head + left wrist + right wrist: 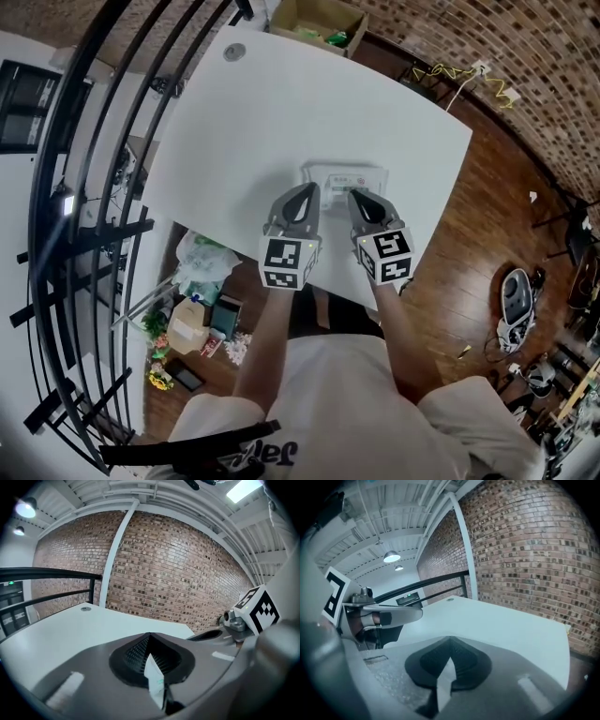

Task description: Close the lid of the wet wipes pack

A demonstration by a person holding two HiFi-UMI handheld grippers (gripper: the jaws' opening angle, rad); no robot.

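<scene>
Since both the left gripper [308, 189] and right gripper [355, 195] have fingers [70, 667] clenched on nothing, with the wipes pack [345, 176] just ahead of their tips on the surface [309, 103], press its lid flat with one, steadying with the other.

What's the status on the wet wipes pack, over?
Left hand-held gripper and right hand-held gripper: jaws all but shut. Tips at the near edge of the wet wipes pack; contact unclear, lid state unreadable. Nothing in the way.
</scene>
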